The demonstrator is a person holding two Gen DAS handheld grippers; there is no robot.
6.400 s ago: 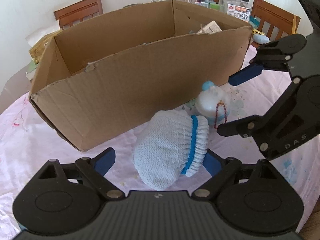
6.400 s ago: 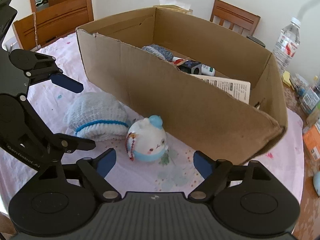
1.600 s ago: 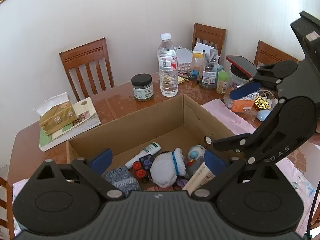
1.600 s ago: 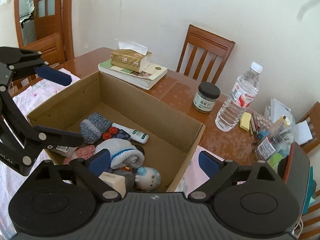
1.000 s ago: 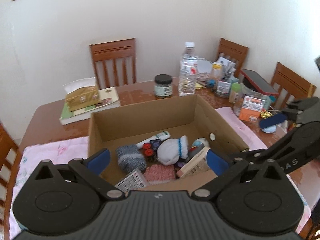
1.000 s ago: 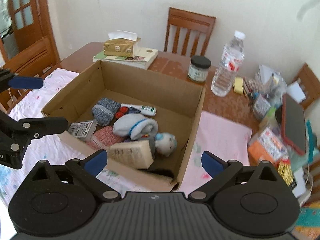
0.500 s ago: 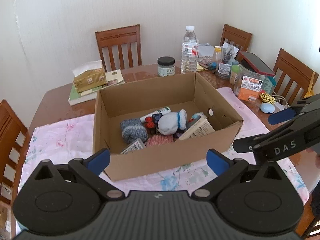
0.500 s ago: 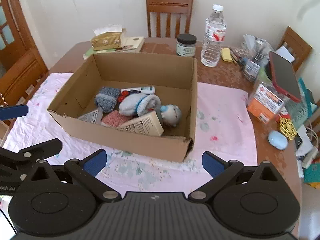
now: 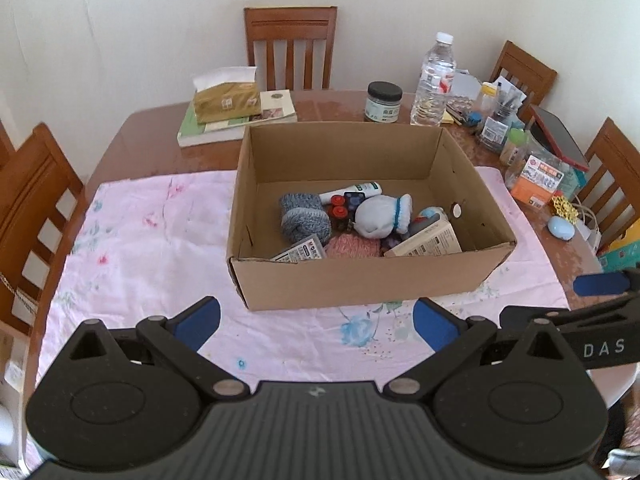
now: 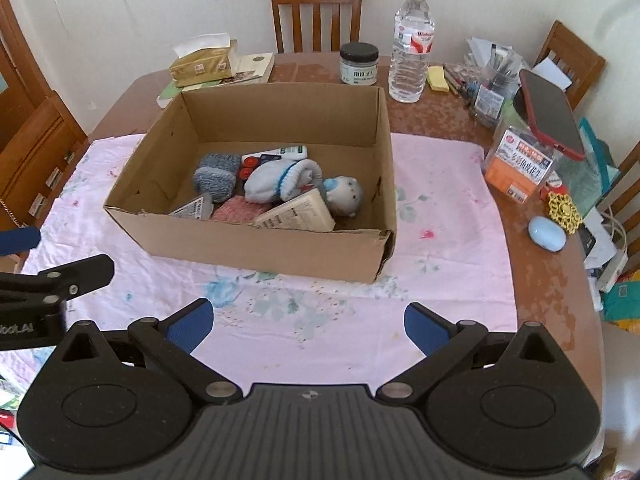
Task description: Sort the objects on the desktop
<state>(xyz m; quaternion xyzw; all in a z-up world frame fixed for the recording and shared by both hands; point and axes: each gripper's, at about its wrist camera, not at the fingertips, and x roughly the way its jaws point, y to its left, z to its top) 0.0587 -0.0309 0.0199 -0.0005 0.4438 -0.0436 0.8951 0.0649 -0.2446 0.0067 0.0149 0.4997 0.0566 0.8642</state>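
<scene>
Knitted hat (image 9: 382, 218) and round plush toy (image 10: 346, 195) now lie inside the cardboard box (image 9: 360, 280), piled with a grey knit piece (image 9: 304, 218), a pink knit piece (image 9: 352, 247), a tube and small packets. Six seconds back both sat on the pink cloth (image 9: 152, 248) in front of the box; that stretch of cloth is now bare, so the sorting looks finished or very nearly so. Left tool (image 9: 316, 322) and right tool (image 10: 306, 324) are both spread wide and empty, held well back from the box over the near edge of the worktop (image 10: 540, 280). A second ago they hung right above the box's contents; the view has since pulled away and upward, taking in the bottle (image 10: 412, 40), jar (image 10: 359, 63) and far-side clutter, untouched.
</scene>
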